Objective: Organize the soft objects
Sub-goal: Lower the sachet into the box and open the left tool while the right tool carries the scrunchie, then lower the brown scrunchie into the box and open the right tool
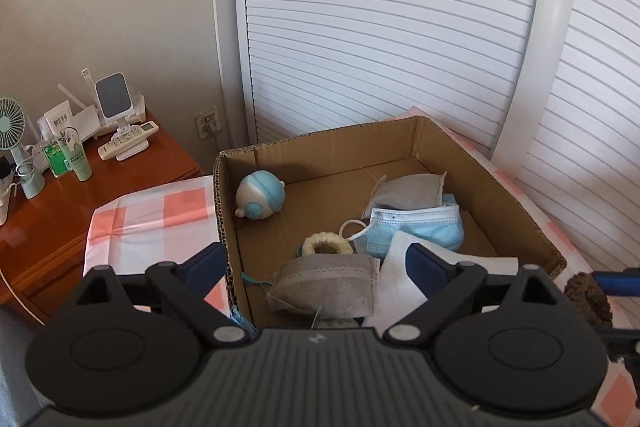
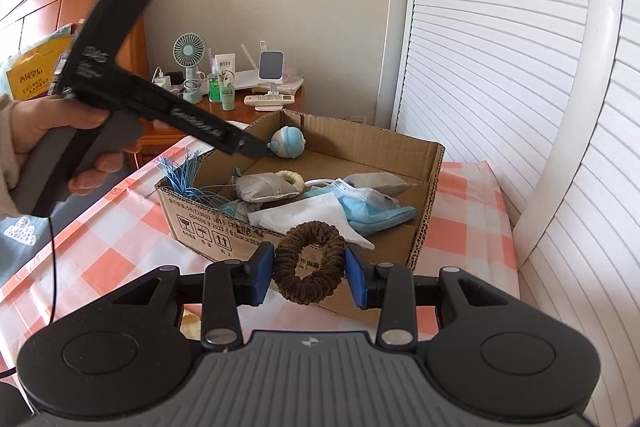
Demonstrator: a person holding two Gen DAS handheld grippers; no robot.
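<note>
An open cardboard box (image 1: pixel 332 137) stands on a pink-and-white checked cloth (image 1: pixel 148 219). In it lie a blue-and-white round plush toy (image 1: pixel 260 195), two grey pouches (image 1: pixel 324 289) (image 1: pixel 412 191), a blue face mask (image 1: pixel 416 231), a cream ring (image 1: pixel 326 245) and a white cloth (image 1: pixel 400 291). My left gripper (image 1: pixel 316 263) is open wide over the near grey pouch, its pads clear of it. My right gripper (image 2: pixel 310 267) is shut on a brown fuzzy scrunchie (image 2: pixel 288 259), just in front of the box's near wall (image 2: pixel 216 231).
A wooden nightstand (image 1: pixel 120 171) to the left carries a small fan (image 1: pixel 10 123), bottles, a remote and a phone stand. White louvred doors (image 1: pixel 380 27) rise behind the box. A blue tassel (image 2: pixel 184 175) sticks up at the box's left corner. A hand (image 2: pixel 48 123) holds the left gripper.
</note>
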